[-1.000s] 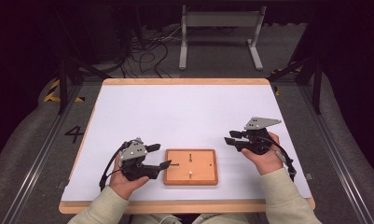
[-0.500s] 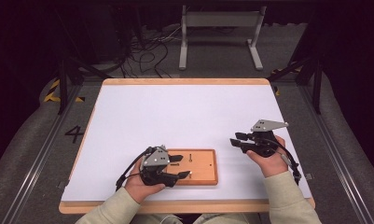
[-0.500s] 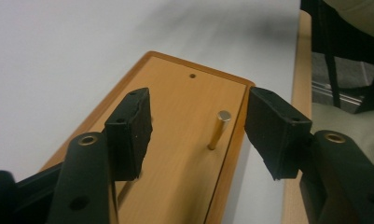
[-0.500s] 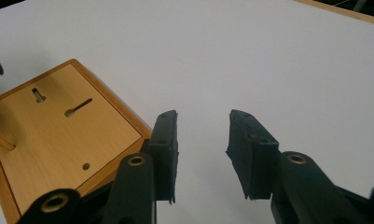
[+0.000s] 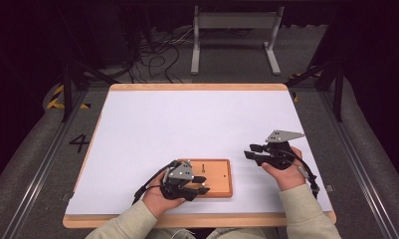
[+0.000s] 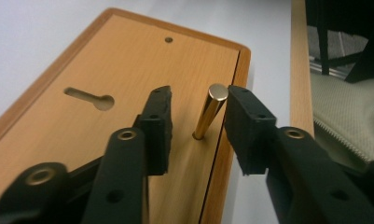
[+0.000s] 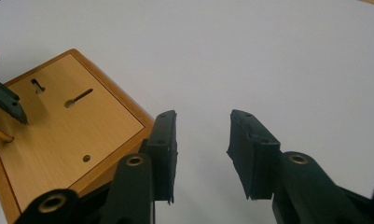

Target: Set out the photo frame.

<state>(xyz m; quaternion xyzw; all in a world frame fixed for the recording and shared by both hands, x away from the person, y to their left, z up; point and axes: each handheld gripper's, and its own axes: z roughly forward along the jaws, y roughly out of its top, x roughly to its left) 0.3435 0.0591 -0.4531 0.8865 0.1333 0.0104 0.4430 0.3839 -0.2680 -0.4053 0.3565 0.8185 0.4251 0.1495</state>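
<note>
A wooden board lies near the table's front edge. A brass pin stands tilted in a hole by the board's rim. My left gripper straddles that pin and its jaws have just been closing. The right-hand pad touches the pin's head, while the other pad stays clear of it. In the high view the left gripper sits over the board's near left corner. My right gripper hovers open to the right of the board, with nothing between its fingers.
The board has a keyhole slot and a small hole. A thin second pin stands near its middle. The white table top stretches beyond the board. A metal stand and cables lie on the floor behind.
My left gripper moved right and toward the table's front edge, onto the board, and its jaws narrowed around the brass pin. The right hand stayed almost still.
</note>
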